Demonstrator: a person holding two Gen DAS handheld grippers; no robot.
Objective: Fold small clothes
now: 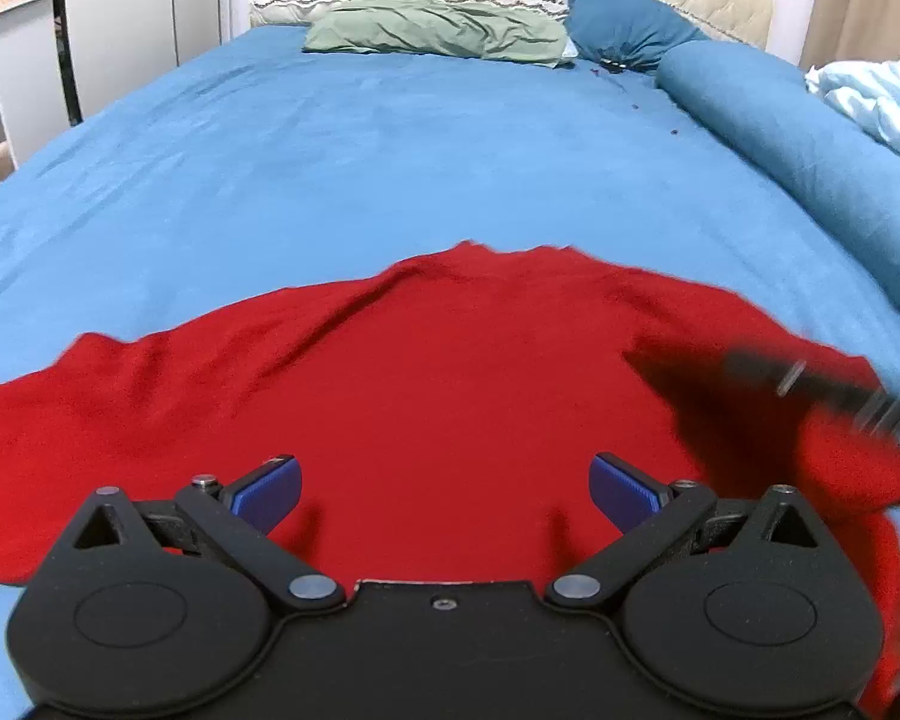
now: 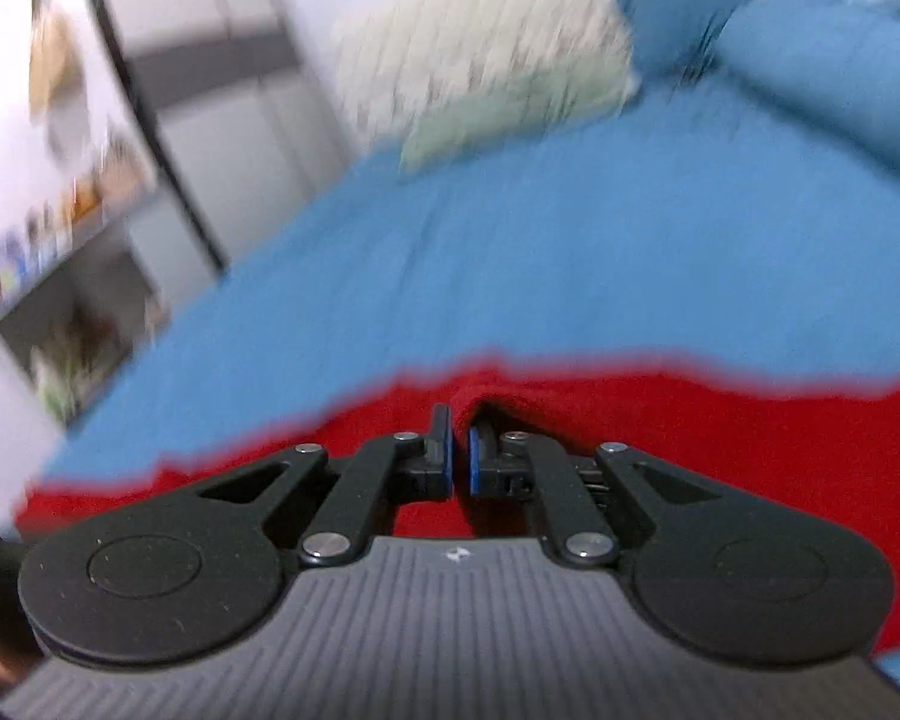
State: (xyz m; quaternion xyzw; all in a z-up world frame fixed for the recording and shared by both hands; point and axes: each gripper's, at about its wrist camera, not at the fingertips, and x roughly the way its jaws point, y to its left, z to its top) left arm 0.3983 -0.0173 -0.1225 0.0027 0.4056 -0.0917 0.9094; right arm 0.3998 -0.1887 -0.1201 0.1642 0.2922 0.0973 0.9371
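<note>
A red garment [image 1: 438,372] lies spread on the blue bedsheet [image 1: 360,150]. My left gripper [image 1: 444,489] hovers over its near part, open wide and empty. My right gripper [image 2: 459,450] is shut on a raised fold of the red garment [image 2: 720,456]; this view is motion-blurred. The right gripper also shows as a dark blurred shape in the left wrist view [image 1: 810,384], over the garment's right side.
A green pillow [image 1: 438,30] and a blue pillow [image 1: 624,24] lie at the headboard. A blue bolster [image 1: 798,138] and a pale crumpled blanket [image 1: 876,102] lie along the right side. A white wardrobe [image 1: 138,12] stands to the left.
</note>
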